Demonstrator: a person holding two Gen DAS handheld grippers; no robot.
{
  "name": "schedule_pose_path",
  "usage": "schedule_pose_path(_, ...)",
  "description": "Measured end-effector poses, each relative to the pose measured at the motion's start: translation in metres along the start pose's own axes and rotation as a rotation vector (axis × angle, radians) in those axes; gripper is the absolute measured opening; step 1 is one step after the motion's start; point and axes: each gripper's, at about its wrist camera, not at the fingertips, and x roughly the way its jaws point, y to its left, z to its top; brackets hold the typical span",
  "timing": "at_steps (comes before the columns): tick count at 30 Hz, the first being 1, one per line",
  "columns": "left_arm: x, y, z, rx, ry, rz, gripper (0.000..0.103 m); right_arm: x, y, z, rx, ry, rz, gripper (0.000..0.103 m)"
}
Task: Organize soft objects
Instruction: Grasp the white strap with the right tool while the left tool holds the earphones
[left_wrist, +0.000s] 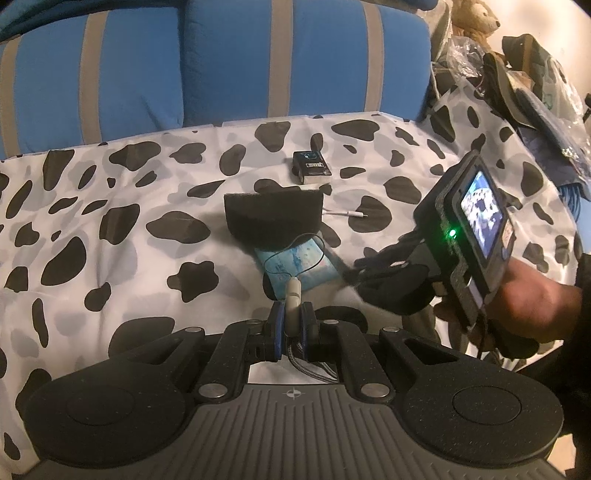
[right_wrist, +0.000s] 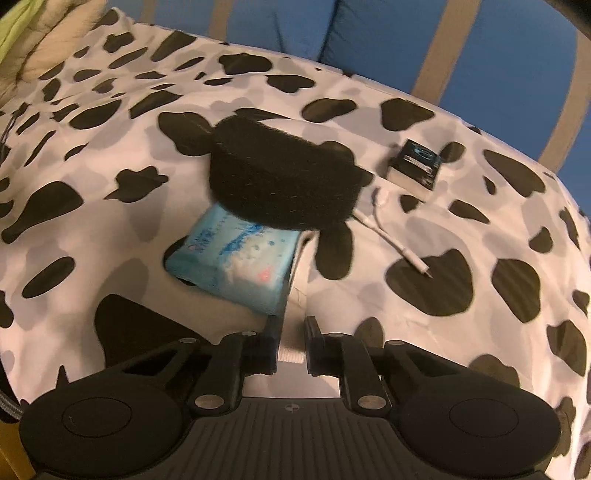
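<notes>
We grip a small white plug (left_wrist: 293, 295) with a thin black wire in the left gripper (left_wrist: 291, 325). The right gripper (right_wrist: 291, 343) clamps a pale strip (right_wrist: 291, 336); what it belongs to, we cannot tell. The black felt pouch (right_wrist: 284, 181) overlaps the light-blue tissue pack (right_wrist: 236, 258) mid-bed, so sorting seems unfinished. The cow-print sheet (right_wrist: 480, 295) offers open room left and near.

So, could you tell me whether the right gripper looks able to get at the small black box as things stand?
Probably yes. The small black box sits alone on the spotted sheet, nothing on top of it. The right gripper would only need to pass over the thin white cable; the black foam pad lies off to the side.
</notes>
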Motion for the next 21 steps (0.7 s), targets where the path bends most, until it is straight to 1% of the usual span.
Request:
schedule_pose_path(2,0.001,0.0,0.0,-0.001,0.004,0.003,0.01,-0.003,-0.004,-0.001,0.013,0.0,-0.017,0.015)
schedule_pose_path(6,0.004,0.0,0.0,-0.003,0.007,0.012,0.01,-0.013,-0.012,-0.003,0.047,-0.012,-0.019,0.015)
schedule_pose_path(11,0.008,-0.003,-0.001,0.002,0.014,0.014,0.01,-0.029,-0.011,-0.004,0.04,-0.032,-0.024,0.015)
schedule_pose_path(14,0.009,-0.005,-0.002,0.005,0.011,0.01,0.01,-0.04,-0.011,-0.006,0.035,-0.046,-0.033,0.015)
schedule_pose_path(21,0.007,-0.01,-0.004,-0.002,-0.001,-0.019,0.01,-0.066,-0.029,-0.015,0.102,-0.07,-0.033,0.015)
